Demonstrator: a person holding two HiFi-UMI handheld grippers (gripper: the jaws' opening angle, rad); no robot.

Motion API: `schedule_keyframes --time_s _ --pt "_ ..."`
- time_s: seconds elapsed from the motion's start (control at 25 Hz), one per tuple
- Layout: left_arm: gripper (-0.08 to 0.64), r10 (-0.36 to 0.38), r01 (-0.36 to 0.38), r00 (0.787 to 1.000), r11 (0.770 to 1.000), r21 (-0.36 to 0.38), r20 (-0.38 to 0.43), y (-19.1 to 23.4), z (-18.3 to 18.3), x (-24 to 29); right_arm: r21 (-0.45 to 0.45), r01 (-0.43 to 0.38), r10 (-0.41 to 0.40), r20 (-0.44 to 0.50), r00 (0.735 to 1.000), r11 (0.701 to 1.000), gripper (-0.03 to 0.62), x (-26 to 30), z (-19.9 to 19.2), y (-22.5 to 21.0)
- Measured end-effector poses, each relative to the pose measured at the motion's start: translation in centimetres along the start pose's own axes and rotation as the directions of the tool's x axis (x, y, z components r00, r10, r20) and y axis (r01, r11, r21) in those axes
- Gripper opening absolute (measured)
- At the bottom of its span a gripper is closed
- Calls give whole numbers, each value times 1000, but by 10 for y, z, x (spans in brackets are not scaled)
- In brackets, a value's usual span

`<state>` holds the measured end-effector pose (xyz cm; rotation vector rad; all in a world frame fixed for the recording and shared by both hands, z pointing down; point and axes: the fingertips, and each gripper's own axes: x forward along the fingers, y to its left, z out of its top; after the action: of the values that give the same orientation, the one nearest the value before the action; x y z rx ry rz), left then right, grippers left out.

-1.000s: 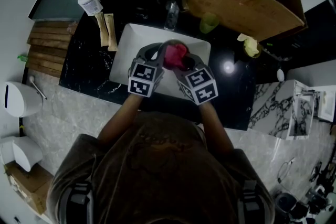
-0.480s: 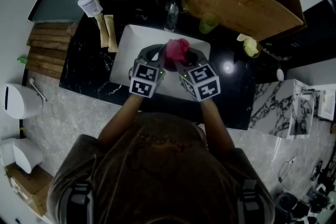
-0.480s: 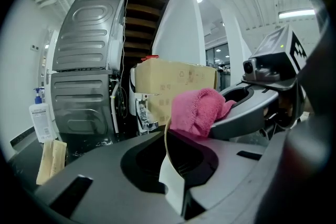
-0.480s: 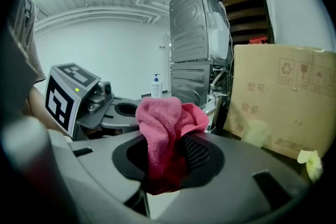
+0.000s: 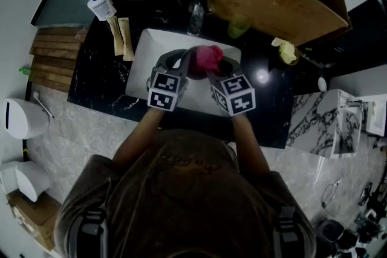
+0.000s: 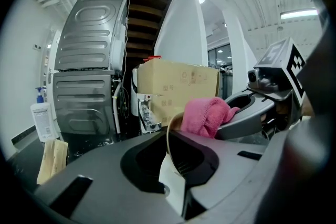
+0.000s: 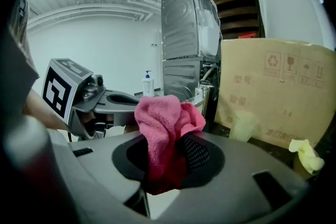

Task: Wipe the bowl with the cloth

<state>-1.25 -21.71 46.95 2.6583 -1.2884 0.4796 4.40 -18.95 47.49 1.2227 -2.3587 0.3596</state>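
Since a second ago the cloth [image 5: 210, 57] and right gripper [image 5: 213, 71] have slid slightly toward the upper right of the head view. The left gripper [image 6: 173, 165] has barely moved. Left jaws are clamped on the thin wall of the bowl [image 6: 170, 180], holding it on edge at frame centre above the white sink [image 5: 144, 51], likely so the inside faces the cloth. Right jaws are pinched on the pink cloth, which bunches up out of them and reaches the bowl's rim. Wiping looks underway. Both are held over the sink, probably to catch drips.
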Motion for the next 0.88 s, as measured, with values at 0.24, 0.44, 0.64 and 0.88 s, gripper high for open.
schedule_keyframes --time_s 0.24,0.44,0.64,0.88 --pt "31 12 -12 1000 1000 -4 -5 2 -2 2 25 -15 16 -25 1000 1000 115 -1 -16 3" --pt "32 18 -18 1000 1000 -14 -12 4 -4 3 39 -36 38 -43 998 999 115 0 -28 9" --pt "35 29 -29 999 999 -25 -17 5 -6 3 69 -60 63 -44 997 996 115 0 -39 17" --pt "35 36 -36 999 999 -36 -17 6 -8 3 90 -100 104 -43 994 991 115 5 -42 30"
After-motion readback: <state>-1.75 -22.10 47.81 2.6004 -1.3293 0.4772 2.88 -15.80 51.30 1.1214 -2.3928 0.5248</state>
